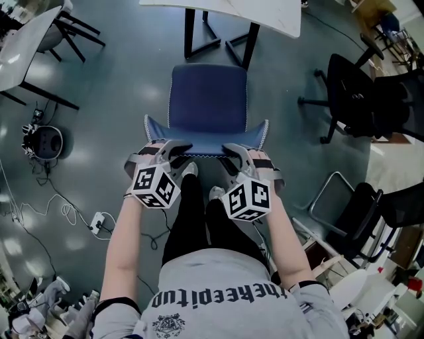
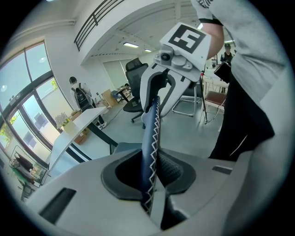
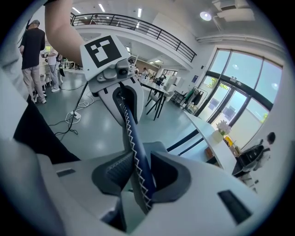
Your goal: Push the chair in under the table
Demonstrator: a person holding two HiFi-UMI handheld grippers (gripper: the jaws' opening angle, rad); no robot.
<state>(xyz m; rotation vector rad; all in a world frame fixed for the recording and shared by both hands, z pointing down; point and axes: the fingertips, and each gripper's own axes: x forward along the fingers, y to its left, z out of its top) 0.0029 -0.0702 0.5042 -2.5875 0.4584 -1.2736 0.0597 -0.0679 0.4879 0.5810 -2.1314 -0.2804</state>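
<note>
Left hand-held gripper (image 1: 177,149) and right hand-held gripper (image 1: 233,151) clamp chair backrest (image 1: 207,145).

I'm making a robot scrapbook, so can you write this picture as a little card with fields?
chair: blue chair, seat not yet under the table
table: white table, just ahead of the chair
left: left claw, shut on the backrest top edge
right: right claw, shut on the same edge

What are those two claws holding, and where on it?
The blue chair, by the top edge of its backrest: left gripper toward its left end, right gripper toward its right.
</note>
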